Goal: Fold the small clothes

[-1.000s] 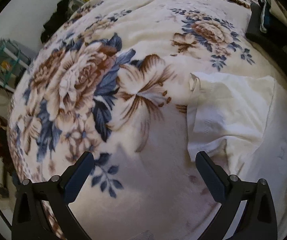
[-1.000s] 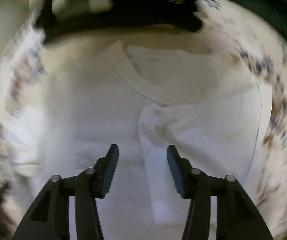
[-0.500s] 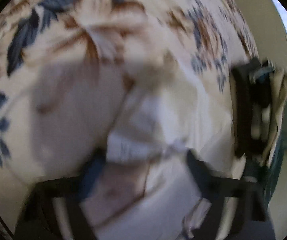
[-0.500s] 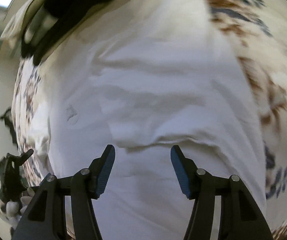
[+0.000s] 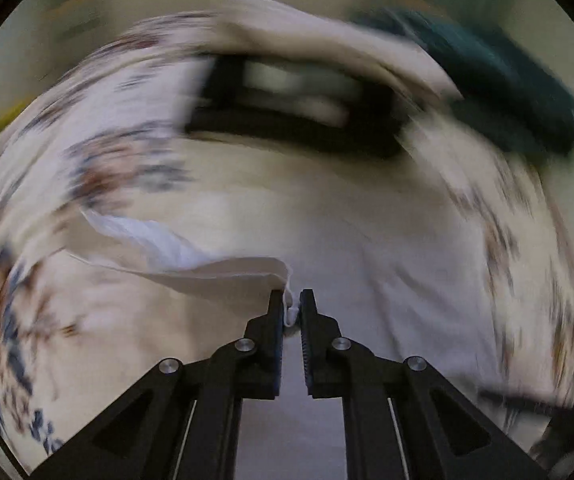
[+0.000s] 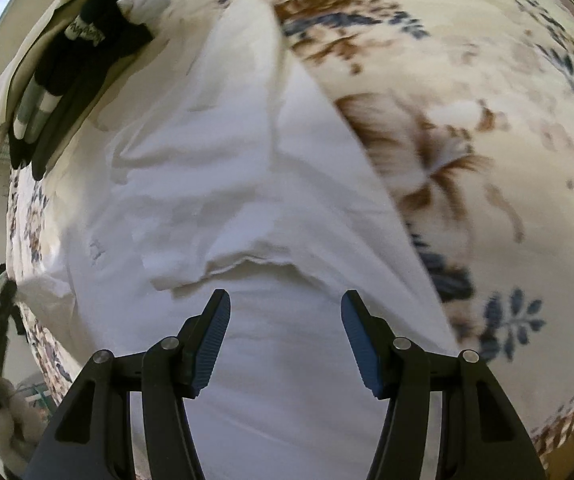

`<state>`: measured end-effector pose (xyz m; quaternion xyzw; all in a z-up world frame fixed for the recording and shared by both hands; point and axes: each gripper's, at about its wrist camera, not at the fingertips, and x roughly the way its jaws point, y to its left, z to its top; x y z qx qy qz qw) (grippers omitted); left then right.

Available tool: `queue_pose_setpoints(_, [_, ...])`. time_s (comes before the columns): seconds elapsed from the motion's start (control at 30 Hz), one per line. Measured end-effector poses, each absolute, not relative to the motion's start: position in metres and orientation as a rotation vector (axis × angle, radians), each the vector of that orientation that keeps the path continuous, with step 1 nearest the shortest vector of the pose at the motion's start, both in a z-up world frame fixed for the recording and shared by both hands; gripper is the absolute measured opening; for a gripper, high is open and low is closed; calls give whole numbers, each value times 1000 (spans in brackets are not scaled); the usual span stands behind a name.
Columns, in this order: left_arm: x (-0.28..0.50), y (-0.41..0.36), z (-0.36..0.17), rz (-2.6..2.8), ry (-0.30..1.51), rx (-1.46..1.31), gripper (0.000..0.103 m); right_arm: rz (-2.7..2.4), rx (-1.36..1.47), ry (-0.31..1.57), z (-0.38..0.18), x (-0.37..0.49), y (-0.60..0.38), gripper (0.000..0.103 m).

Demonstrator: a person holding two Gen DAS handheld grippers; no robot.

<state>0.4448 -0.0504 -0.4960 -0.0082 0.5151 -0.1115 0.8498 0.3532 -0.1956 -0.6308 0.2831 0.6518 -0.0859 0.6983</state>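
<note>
A white garment (image 6: 247, 184) lies spread on the floral blanket (image 6: 467, 128). In the left wrist view my left gripper (image 5: 291, 306) is shut on a corner of the white garment (image 5: 215, 268), lifting a flap of it that stretches to the left; this view is motion-blurred. In the right wrist view my right gripper (image 6: 285, 316) is open and empty, hovering just above the garment, with a raised fold edge (image 6: 247, 264) just ahead of its fingertips.
A stack of dark and striped folded clothes (image 6: 67, 76) lies at the far left on the blanket, and shows blurred at the back in the left wrist view (image 5: 295, 104). A dark teal item (image 5: 499, 76) lies beyond it. The bed edge runs along the left (image 6: 19, 240).
My left gripper went from open over the blanket to shut on the garment's corner and swung round with it. My right gripper moved over the garment and opened wider.
</note>
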Motion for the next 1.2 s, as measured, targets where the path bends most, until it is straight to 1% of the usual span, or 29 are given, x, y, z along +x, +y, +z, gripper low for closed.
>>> queue_pose_setpoints(0.07, [431, -83, -513, -306, 1155, 78, 12, -206, 634, 1464, -626, 346, -208, 60])
queue_pose_setpoints(0.13, [421, -96, -524, -303, 1198, 139, 12, -215, 636, 1471, -621, 340, -218, 60])
queue_pose_setpoints(0.17, [414, -98, -529, -298, 1218, 157, 25, -218, 631, 1477, -618, 339, -223, 60])
queue_pose_setpoints(0.2, [406, -95, -532, -284, 1231, 181, 49, -216, 624, 1479, -613, 338, -227, 60])
queue_pose_setpoints(0.23, [402, -90, -535, -262, 1241, 199, 63, -210, 622, 1476, -609, 338, -231, 60])
queue_pose_setpoints(0.27, [396, -79, -537, -222, 1249, 206, 81, -194, 618, 1472, -604, 340, -234, 60])
queue_pose_setpoints(0.47, [393, -5, -540, 13, 1262, 147, 82, -41, 633, 1448, -592, 391, -200, 61])
queue_pose_setpoints(0.6, [416, 42, -545, 153, 1260, 86, 82, 119, 537, 1409, -588, 457, -152, 61])
queue_pose_setpoints(0.67, [428, 57, -544, 207, 1240, 59, 82, 207, 469, 1399, -593, 495, -122, 61])
queue_pose_setpoints(0.8, [451, 77, -539, 252, 1200, 6, 82, 341, 275, 1499, -627, 556, -55, 61])
queue_pose_setpoints(0.83, [457, 79, -539, 251, 1192, -6, 82, 376, 253, 1526, -633, 562, -45, 59])
queue_pose_setpoints(0.87, [461, 79, -538, 253, 1187, -13, 82, 395, 221, 1531, -635, 565, -37, 38])
queue_pose_setpoints(0.9, [466, 81, -537, 255, 1182, -19, 82, 400, 183, 1514, -631, 567, -32, 1])
queue_pose_setpoints(0.97, [475, 84, -538, 250, 1179, -35, 82, 370, 219, 1443, -613, 569, -38, 2])
queue_pose_setpoints(1.07, [486, 79, -538, 230, 1176, -58, 82, 310, 332, 1401, -596, 569, -68, 2])
queue_pose_setpoints(1.2, [512, 62, -540, 184, 1171, -43, 82, 176, 347, 1436, -597, 575, -97, 2])
